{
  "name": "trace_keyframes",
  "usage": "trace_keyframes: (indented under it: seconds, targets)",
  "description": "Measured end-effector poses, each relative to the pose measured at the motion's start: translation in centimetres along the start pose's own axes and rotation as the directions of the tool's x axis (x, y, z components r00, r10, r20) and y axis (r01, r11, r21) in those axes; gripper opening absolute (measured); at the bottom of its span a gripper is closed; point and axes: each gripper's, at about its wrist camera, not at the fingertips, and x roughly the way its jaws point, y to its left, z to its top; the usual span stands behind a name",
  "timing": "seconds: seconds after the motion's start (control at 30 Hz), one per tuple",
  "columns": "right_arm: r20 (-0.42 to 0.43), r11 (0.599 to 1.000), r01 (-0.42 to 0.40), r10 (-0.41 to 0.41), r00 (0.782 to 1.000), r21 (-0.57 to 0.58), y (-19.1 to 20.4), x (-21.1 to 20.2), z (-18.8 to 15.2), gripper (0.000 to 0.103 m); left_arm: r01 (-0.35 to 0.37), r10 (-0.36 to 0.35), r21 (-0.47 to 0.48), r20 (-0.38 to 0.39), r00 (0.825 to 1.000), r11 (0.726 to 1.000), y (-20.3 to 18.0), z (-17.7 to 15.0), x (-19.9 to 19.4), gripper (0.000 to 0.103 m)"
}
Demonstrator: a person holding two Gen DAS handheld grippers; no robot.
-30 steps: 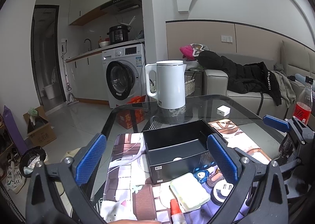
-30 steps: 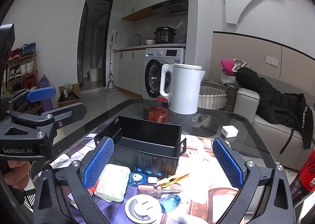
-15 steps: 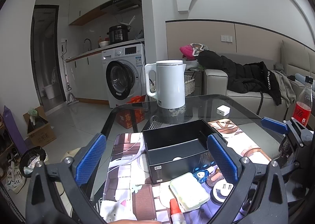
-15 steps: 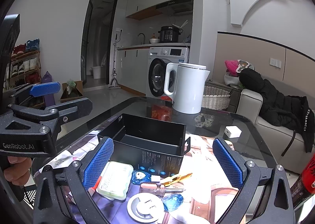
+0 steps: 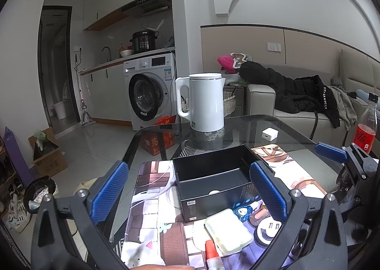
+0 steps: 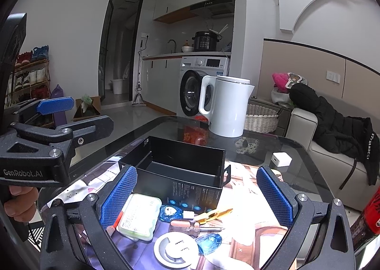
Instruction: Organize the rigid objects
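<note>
A: What is on the far left?

B: The left gripper (image 5: pixel 187 189), jaws spread wide with nothing between them, held above the glass table (image 5: pixel 292 132). A hand (image 6: pixel 20 203) grips its handle.

A: And in the middle?

B: An open black box (image 5: pixel 213 182) sits on a printed mat (image 5: pixel 147 201). Just in front of it lie a pale green case (image 6: pixel 139 216), a round white plug (image 6: pixel 175 246), a blue token (image 6: pixel 169 211), a screwdriver (image 6: pixel 190 225) and yellow clips (image 6: pixel 215 214). A red-capped tube (image 5: pixel 211 254) lies beside the case; I cannot tell whether they touch.

A: Behind the box?

B: A white kettle (image 5: pixel 205 101), and a small white charger (image 5: pixel 269 132) to its right.

A: The right side?

B: The right gripper (image 6: pixel 196 196), jaws also wide and empty, hangs over the small things. A cola bottle (image 5: pixel 365 125) stands at the table's right edge.
</note>
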Motion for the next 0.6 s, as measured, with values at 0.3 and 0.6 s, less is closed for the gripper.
trace_keyframes:
  seconds: [0.3, 0.6]
  targets:
    - [0.000, 1.000, 0.004, -0.004, 1.000, 0.006, -0.13, -0.02, 0.04, 0.103, 0.002, -0.002, 0.001, -0.004, 1.000, 1.000, 0.00, 0.03, -0.02, 0.103]
    - [-0.004, 1.000, 0.000, 0.000, 1.000, 0.005, -0.16, 0.02, 0.01, 0.103, 0.002, -0.002, 0.001, -0.004, 1.000, 1.000, -0.04, 0.05, -0.06, 0.103]
